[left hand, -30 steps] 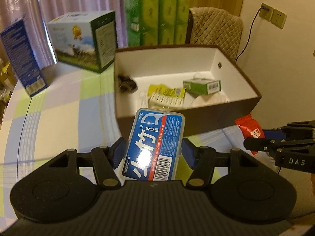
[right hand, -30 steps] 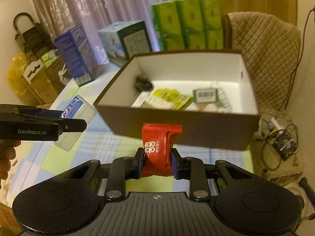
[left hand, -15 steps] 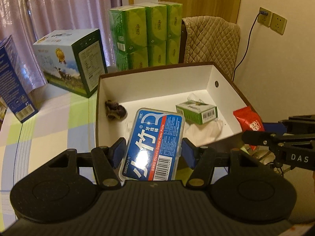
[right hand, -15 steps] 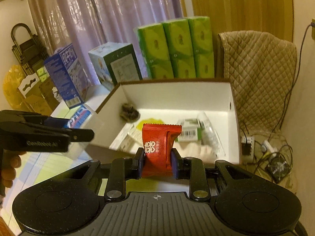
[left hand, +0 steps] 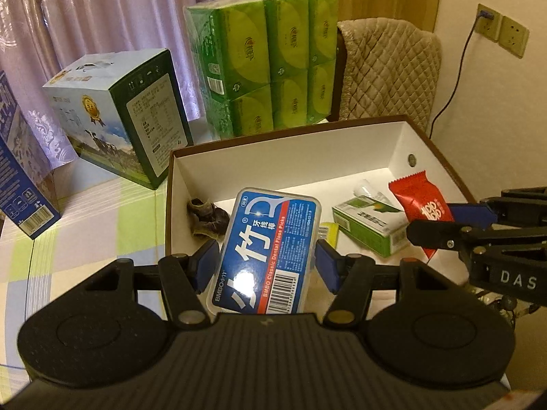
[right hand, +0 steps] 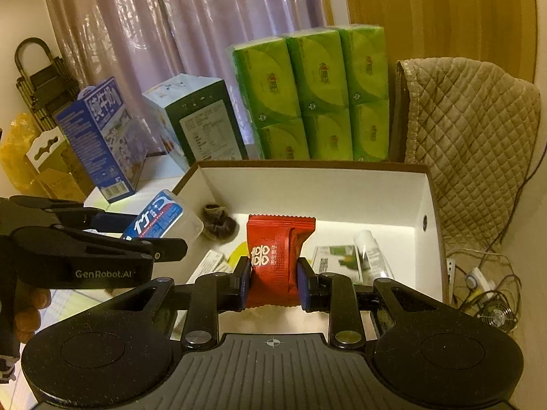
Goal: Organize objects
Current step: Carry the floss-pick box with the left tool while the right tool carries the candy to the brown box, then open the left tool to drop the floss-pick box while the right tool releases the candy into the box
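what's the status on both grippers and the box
Left gripper shut on floss picks case. Right gripper shut on red snack packet. Both over open box; nothing blocking.

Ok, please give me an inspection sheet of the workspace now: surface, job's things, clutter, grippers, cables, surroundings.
Surface: table with a checked cloth, partly covered by boxes.
Job's things: open brown box with white inside, holding a small green box, a dark crumpled item and a white bottle; floss pick case and red snack packet held above it.
Clutter: green tissue packs, milk carton box, blue carton behind the box.
Grippers: left gripper shut on the floss pick case; right gripper shut on the red snack packet.
Cables: wall cable from the socket; tangled cables with a small fan on the floor.
Surroundings: curtain, quilted chair cover.
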`<state>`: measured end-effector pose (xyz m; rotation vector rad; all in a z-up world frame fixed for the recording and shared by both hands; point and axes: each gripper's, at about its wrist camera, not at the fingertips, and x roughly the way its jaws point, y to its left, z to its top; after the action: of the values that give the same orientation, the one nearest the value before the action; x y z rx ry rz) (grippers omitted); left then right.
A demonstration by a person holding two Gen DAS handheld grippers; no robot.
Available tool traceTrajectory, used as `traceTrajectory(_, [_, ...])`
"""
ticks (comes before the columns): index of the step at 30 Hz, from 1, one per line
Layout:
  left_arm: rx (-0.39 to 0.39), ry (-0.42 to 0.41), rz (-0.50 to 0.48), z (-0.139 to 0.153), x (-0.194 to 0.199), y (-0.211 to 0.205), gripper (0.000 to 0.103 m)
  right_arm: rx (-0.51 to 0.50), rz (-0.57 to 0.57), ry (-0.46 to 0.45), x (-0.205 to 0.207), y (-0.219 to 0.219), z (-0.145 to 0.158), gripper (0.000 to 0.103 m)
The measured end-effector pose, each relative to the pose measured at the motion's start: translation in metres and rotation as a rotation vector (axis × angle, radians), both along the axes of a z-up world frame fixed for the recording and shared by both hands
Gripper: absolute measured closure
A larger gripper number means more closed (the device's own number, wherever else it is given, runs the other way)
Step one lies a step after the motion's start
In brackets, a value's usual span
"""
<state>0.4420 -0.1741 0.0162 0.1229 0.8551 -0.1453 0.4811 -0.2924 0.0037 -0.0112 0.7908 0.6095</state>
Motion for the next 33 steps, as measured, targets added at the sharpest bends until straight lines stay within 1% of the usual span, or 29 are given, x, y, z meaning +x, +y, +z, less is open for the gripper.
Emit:
traceTrajectory(12, [0.023,0.043,0.018,-0.024,0.061,0.0,0.045,-0.034,0.009,0.064,0.063,0.022,-0.029,0.078])
traceTrajectory(18, [0.031,0.064,0.025,-0.039,0.084,0.002,0.045,-0.037,0.002,0.101,0.081,0.027,-0.043,0.078])
traceTrajectory(24, [0.026,0.094,0.043,-0.053,0.101,0.007,0.045,-0.036,-0.002,0.12,0.092,0.029,-0.053,0.078])
traceTrajectory(28, [0.039,0.092,0.037,-0.057,0.106,0.005,0.045,-0.033,-0.005,0.127,0.097,0.031,-0.056,0.078])
traceTrajectory(30, [0.041,0.087,0.037,-0.057,0.107,0.005,0.041,-0.031,-0.007,0.13,0.099,0.032,-0.057,0.078])
traceTrajectory(32, [0.031,0.083,0.037,-0.056,0.107,0.006,0.027,-0.028,-0.006,0.134,0.101,0.032,-0.058,0.078])
traceTrajectory(33, [0.028,0.078,0.036,-0.054,0.106,0.007,0.026,-0.026,-0.006,0.133,0.102,0.032,-0.058,0.078])
